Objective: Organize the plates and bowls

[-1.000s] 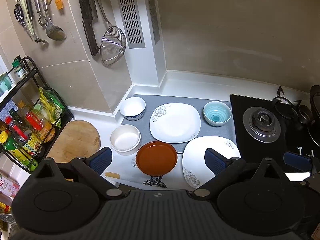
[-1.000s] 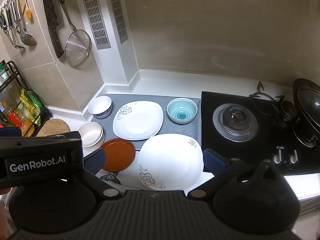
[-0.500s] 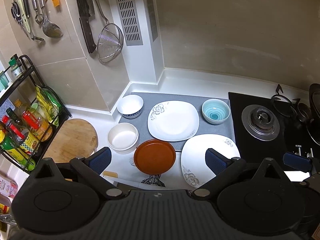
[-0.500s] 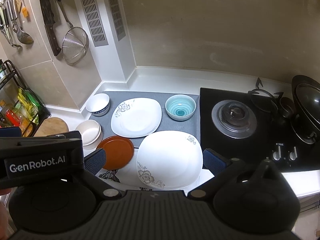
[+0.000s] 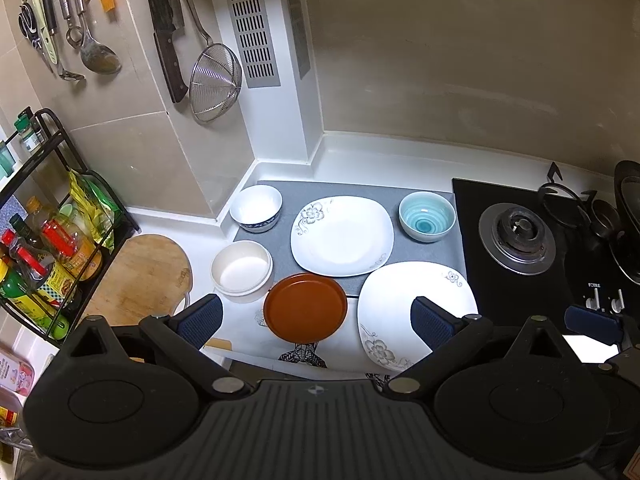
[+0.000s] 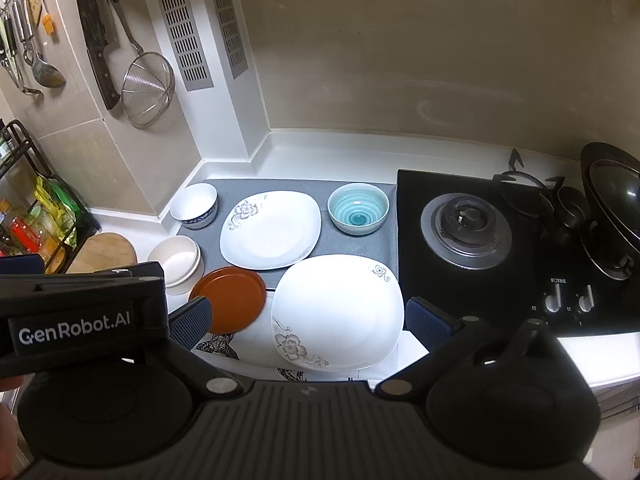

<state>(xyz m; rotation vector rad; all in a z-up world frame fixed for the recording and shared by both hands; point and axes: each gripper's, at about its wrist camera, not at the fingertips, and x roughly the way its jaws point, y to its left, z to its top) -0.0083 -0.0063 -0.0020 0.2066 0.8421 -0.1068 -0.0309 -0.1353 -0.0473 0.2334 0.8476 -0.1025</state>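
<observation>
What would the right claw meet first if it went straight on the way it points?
Probably the nearer white square plate with grey flower print: it lies between the open right claw fingers, though depth is unclear.

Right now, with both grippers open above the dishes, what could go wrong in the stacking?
The near white plate reaches toward the counter's front edge, so a nudge from the right gripper might tip it off. The brown plate sits close beside the cream bowl; the left gripper could knock the bowl.

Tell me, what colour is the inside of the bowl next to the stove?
Teal, with darker spiral rings; the bowl shows best in the right wrist view.
</observation>
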